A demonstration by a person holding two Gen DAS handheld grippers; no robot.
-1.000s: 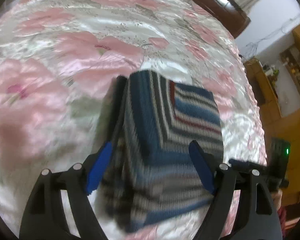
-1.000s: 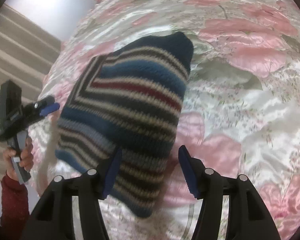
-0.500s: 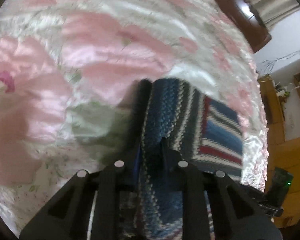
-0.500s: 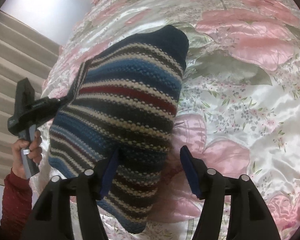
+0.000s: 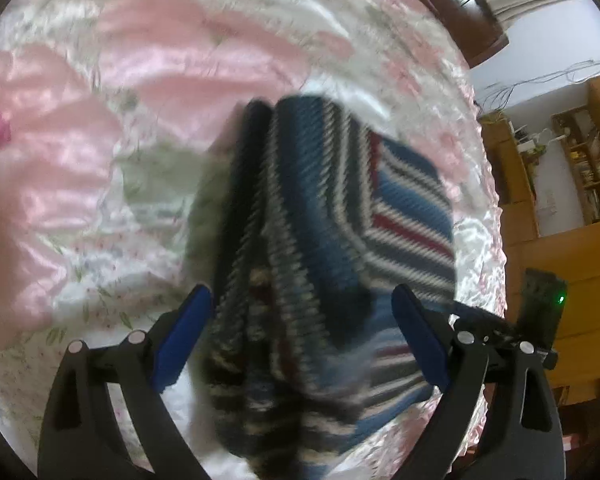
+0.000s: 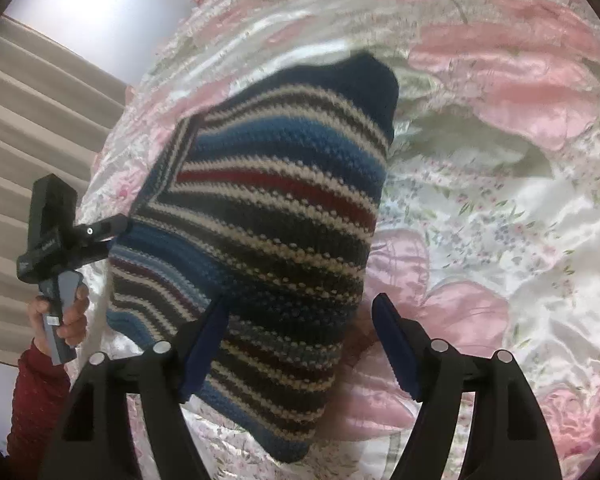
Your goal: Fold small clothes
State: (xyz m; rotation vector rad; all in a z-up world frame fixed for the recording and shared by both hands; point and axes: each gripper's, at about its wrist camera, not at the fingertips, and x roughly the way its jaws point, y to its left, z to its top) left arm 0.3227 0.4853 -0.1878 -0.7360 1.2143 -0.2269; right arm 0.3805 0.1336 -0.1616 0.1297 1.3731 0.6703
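OK, both my tools, left [image 5: 300, 332] and right [image 6: 300, 336], gape empty over the striped knit [image 6: 268, 232]; I square edges before regripping.

Between the left hand-held gripper [image 5: 302, 322] fingers, the striped knit [image 5: 332, 240] smears into blur, its near folds unreadable. It hides the bedspread [image 6: 500, 200] beneath, perhaps creased.

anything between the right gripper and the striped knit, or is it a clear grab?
Nothing visible blocks it. The right gripper is open and the striped knit already sits between its fingers on the floral bedspread. The left gripper is open at the opposite edge.
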